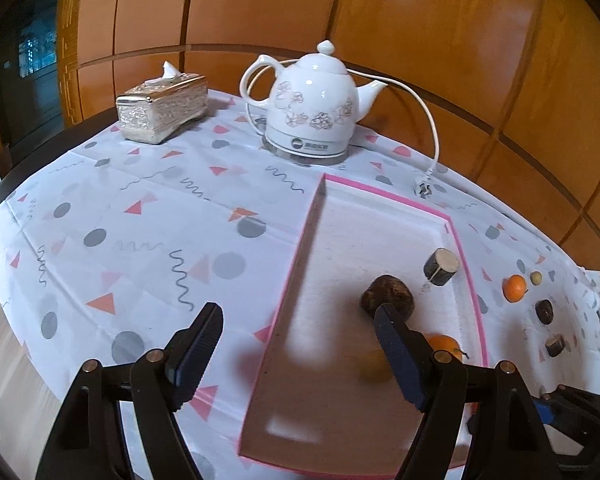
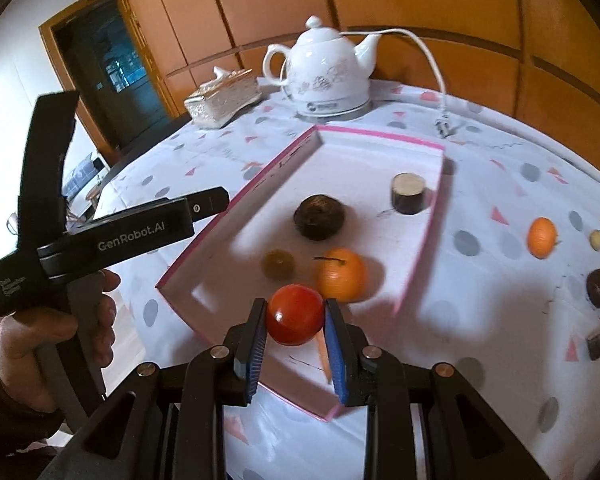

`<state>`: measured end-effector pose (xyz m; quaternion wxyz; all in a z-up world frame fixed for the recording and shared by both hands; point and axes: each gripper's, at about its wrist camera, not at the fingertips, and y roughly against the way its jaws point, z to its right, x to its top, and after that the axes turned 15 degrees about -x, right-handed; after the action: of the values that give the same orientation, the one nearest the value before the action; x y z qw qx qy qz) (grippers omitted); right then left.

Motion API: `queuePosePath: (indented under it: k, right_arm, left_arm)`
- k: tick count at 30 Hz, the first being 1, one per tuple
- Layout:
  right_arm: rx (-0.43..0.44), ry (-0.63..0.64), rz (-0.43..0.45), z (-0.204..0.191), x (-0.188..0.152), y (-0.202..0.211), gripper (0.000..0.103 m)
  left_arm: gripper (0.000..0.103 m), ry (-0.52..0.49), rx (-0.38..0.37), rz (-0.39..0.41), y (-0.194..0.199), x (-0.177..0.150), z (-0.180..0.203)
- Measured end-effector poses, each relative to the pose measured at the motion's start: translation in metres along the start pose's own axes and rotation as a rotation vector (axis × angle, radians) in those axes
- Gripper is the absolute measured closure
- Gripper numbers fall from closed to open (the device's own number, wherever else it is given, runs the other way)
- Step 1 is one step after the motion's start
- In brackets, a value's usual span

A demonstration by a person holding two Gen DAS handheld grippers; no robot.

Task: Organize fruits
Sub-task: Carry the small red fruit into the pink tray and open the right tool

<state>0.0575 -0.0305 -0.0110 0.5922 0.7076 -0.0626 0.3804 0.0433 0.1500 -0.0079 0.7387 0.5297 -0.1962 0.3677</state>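
Fingers (image 2: 256,344) grip tomato (image 2: 295,314); other handle reads "GenRobot.AI".

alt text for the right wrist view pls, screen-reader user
The right gripper clamps a round red tomato-like fruit over the near end of a shallow pink-rimmed white tray, which holds an orange, a dark brown round fruit and a short wooden cylinder. The left gripper is at left.

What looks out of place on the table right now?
Two short wooden log pieces sit among the fruit: one inside the pink-rimmed tray, another on the tablecloth. The kettle's plug also lies loose, unplugged.
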Motion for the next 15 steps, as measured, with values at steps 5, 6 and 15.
queuePosePath:
  k: [5,6,15]
  right_arm:
    - [0.025,-0.017,-0.028,-0.006,-0.001,-0.007,0.068]
    - [0.017,-0.018,-0.025,-0.006,-0.003,-0.006,0.068]
    - [-0.036,-0.135,0.011,0.027,-0.017,0.015,0.067]
  left_arm:
    - [0.024,0.009,-0.002,-0.002,-0.001,-0.001,-0.002]
    - [0.024,0.007,-0.004,-0.004,-0.001,-0.001,-0.001]
    - [0.024,-0.067,-0.05,-0.016,-0.003,-0.006,0.026]
